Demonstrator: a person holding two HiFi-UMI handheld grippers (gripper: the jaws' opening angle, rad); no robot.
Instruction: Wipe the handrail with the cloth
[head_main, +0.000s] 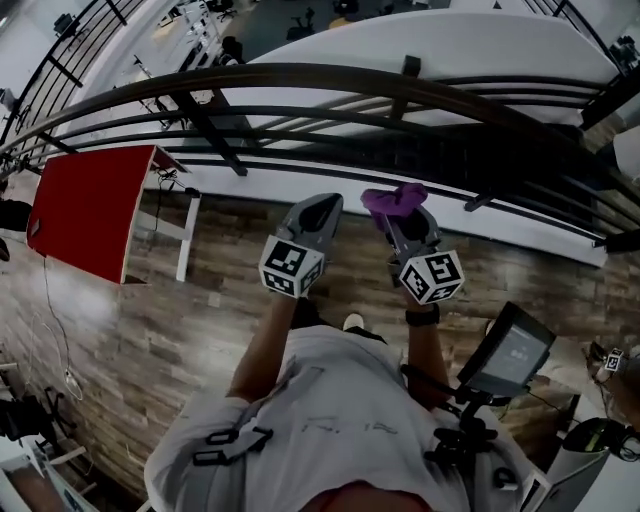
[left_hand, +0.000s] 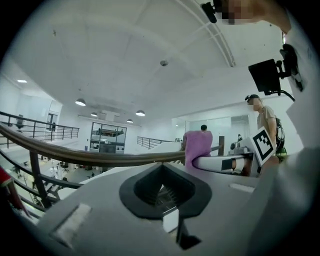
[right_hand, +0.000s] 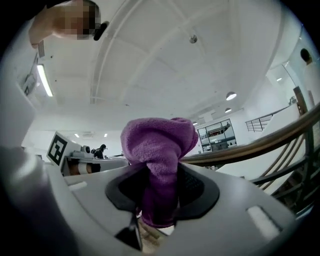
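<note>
Both arms stretched forward, side by side
Left gripper (head_main: 318, 212) is seen empty, jaws together; right gripper (head_main: 405, 222) is clamped on the cloth (head_main: 394, 198), both pointed ahead.

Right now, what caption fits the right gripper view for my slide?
Right gripper clamps a purple cloth, with the dark handrail beyond it.

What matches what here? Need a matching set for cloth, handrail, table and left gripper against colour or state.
Things:
1. cloth
2. handrail
3. table
4. left gripper

Colour or state:
A. red
B. dark, curved
C. shut, nothing in it
D. purple, clamped in the right gripper

Pairs: 1-D, 2-B, 3-A, 4-C
</note>
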